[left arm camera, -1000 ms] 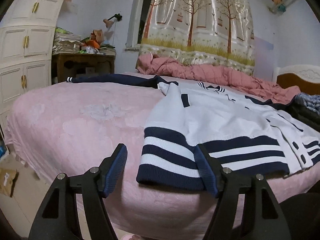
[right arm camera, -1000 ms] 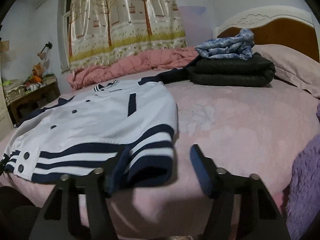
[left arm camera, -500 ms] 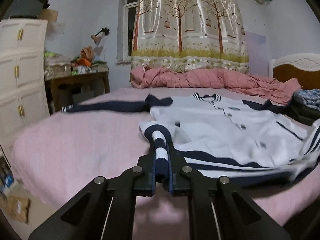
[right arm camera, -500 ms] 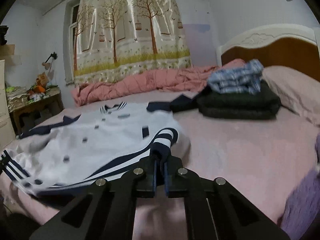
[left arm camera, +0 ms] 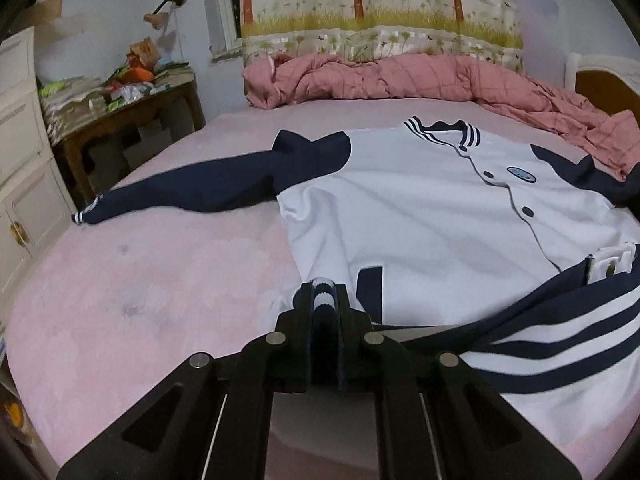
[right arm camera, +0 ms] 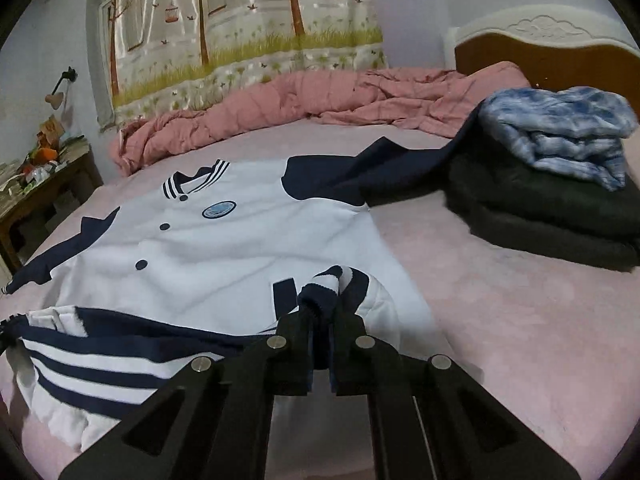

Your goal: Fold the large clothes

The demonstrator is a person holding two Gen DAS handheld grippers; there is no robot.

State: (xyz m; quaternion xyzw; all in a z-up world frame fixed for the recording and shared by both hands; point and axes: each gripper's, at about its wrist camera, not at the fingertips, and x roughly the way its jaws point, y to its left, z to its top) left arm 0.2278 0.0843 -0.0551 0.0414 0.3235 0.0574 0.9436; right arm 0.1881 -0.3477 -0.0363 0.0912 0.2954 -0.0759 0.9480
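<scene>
My left gripper (left arm camera: 325,300) and right gripper (right arm camera: 322,314) each clamp tight on the jacket's (left arm camera: 420,216) striped hem (right arm camera: 92,354), lifted off the near bed (left arm camera: 140,280).

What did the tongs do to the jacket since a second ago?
Both tongs were open at the jacket's striped hem. They have just closed on it, the left tongs at one corner and the right tongs at the other, and carried the hem up over the jacket's front towards the collar. The sleeves, the clothes pile and the pink quilt stayed put.
</scene>
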